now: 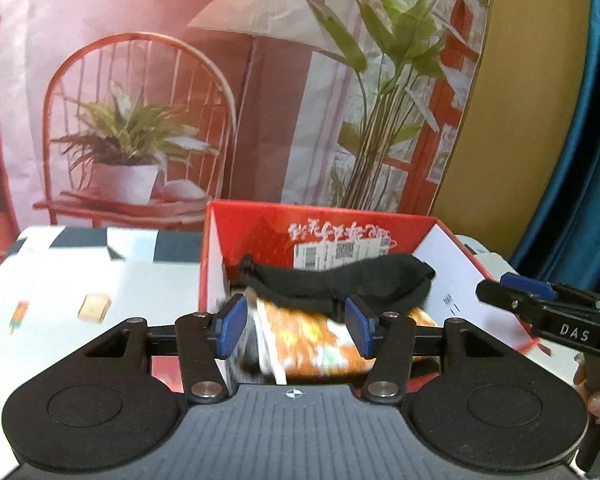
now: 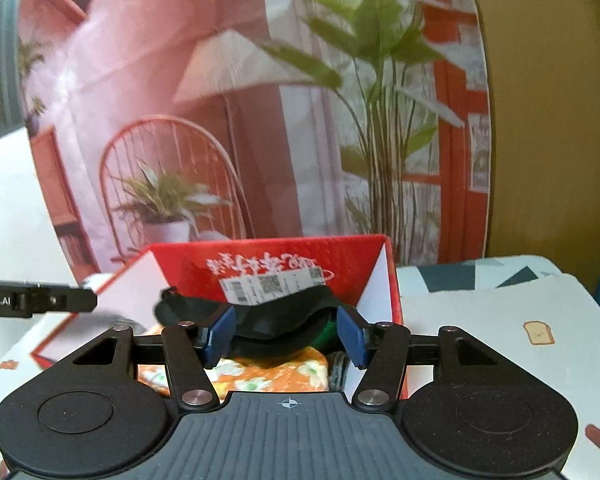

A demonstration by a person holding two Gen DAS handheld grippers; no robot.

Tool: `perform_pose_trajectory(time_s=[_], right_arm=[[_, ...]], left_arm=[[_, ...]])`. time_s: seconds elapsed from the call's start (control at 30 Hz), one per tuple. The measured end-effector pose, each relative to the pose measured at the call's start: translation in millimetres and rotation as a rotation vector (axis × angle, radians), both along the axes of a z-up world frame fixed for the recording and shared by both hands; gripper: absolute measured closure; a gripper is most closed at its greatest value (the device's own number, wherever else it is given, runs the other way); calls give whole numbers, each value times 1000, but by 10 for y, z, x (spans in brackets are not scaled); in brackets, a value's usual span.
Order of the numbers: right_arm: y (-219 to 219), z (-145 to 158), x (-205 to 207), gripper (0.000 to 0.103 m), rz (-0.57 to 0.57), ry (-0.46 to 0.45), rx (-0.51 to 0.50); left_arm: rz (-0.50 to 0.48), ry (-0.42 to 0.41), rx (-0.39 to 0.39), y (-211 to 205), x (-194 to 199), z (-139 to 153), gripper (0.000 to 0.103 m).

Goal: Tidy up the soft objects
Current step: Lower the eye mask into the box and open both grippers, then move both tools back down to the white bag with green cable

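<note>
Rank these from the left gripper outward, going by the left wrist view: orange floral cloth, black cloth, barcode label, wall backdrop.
From the left gripper:
1. Orange floral cloth, between the fingers, in the box.
2. Black cloth, draped just beyond.
3. Barcode label, on the box's far wall.
4. Wall backdrop, behind the table.

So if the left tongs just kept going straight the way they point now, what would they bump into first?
Most likely the black cloth draped over the orange patterned fabric in the red box. The left tongs stand open with nothing gripped, aimed down into that pile. Depth is hard to judge here.
</note>
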State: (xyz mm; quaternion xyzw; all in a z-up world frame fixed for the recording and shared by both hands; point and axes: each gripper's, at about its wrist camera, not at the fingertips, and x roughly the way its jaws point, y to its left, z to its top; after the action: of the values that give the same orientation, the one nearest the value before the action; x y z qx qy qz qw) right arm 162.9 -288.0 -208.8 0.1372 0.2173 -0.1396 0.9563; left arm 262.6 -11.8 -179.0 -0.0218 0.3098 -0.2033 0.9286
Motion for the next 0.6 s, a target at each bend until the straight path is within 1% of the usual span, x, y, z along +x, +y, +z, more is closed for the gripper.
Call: perform_pose_trajectory(time_s=[0.1,0.17,0.2,0.27,0.33,0.43,0.53,0.6], right_arm=[[112,31,-186,50,11,-40,0],[169,27,-283,50,8,-52,20],[197,19,-327,50,9,-57,30],[251,-6,-411,50,10,-63,40],[310,-43,-488,50,21,-61,42],[400,-112,-591,50,36,-52,47],[479,-185,-677,51,49,-43,52],[543,-246,-709,51,66,-24,41]], left_arm=[[8,21,-11,105,-195,-67,47],[9,26,-12,166,-333,-132,47],[7,20,0,171,-412,-157,47],[8,43,30,177,-496,-226,49],[21,40,27,211,-597,-270,49],[32,78,-5,251,-673,-364,49],[27,111,13,230,-736,-498,49],[31,142,12,240,-773,-594,51]])
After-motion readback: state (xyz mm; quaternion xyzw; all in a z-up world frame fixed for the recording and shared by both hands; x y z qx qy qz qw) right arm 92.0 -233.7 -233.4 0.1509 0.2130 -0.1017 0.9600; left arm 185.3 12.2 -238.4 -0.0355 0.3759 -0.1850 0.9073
